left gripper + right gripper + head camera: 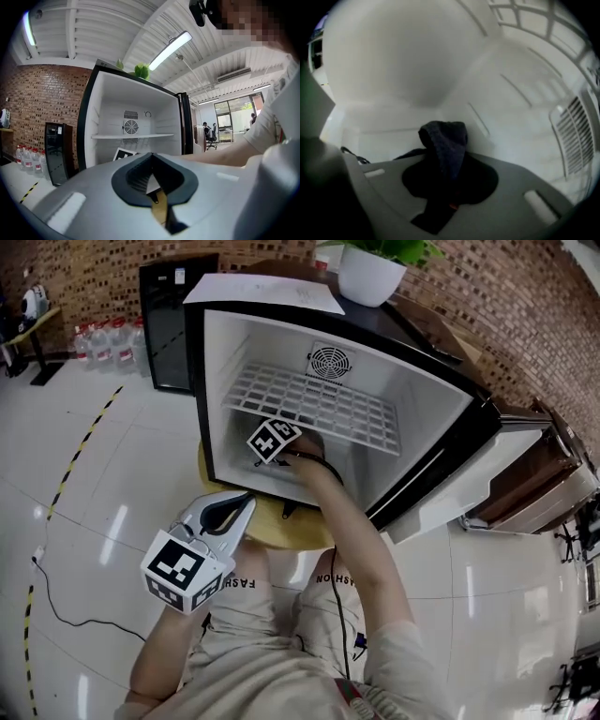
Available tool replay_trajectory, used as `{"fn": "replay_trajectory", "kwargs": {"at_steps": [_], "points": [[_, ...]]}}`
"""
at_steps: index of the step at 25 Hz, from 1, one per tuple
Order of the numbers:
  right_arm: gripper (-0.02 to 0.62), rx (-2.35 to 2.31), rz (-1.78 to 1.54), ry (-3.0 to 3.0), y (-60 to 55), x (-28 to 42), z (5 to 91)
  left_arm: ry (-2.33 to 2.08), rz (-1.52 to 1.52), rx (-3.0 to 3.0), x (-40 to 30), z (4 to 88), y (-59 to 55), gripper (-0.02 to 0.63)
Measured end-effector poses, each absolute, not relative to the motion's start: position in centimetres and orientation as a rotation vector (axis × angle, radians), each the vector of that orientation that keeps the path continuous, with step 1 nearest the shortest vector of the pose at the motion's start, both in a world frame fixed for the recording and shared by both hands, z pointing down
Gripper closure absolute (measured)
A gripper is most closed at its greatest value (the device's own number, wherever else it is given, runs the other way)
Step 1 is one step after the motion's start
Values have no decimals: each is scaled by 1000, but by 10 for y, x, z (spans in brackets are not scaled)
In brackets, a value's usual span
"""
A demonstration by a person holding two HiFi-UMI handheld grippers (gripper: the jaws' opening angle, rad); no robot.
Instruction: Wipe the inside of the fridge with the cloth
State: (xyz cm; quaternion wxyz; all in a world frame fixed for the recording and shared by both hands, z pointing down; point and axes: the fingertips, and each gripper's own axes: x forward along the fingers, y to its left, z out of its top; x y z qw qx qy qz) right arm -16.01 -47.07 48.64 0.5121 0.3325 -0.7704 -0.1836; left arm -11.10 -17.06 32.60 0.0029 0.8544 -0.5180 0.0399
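Fridge open toward the near side, set on a round wooden stand. Door swung wide to the right, black frame edge along the left and top of the opening. Inside, a white wire shelf across the full width at mid height, with a fan grille on the far wall above it. Open room below the shelf, bounded by left wall, floor and far wall.

Right gripper in under the shelf's near edge, left of centre, its marker cube just at the opening, forearm crossing the lower lip. Jaws clamped together on a dark blue cloth: one bunched fold poking out past the tips, more trailing down on the near side. White walls close around the cloth; contact with them not clear. Shelf wires overhead at the upper right in the right gripper view, vent slots to the right.

Left gripper outside, near and left of the opening, well apart from the frame. Jaws closed together, nothing between them.

Bare tiled floor wide open to the left. Plant pot and paper sheet on the fridge top.
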Motion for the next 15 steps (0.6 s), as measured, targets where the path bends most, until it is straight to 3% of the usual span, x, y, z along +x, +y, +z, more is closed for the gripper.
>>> {"fn": "replay_trajectory", "kwargs": {"at_steps": [9, 15], "points": [[522, 905, -448, -1197, -500, 10, 494, -1481, 38, 2748, -86, 317, -162, 604], [518, 909, -529, -1181, -501, 9, 487, -1475, 1, 2775, -93, 309, -154, 604]]}}
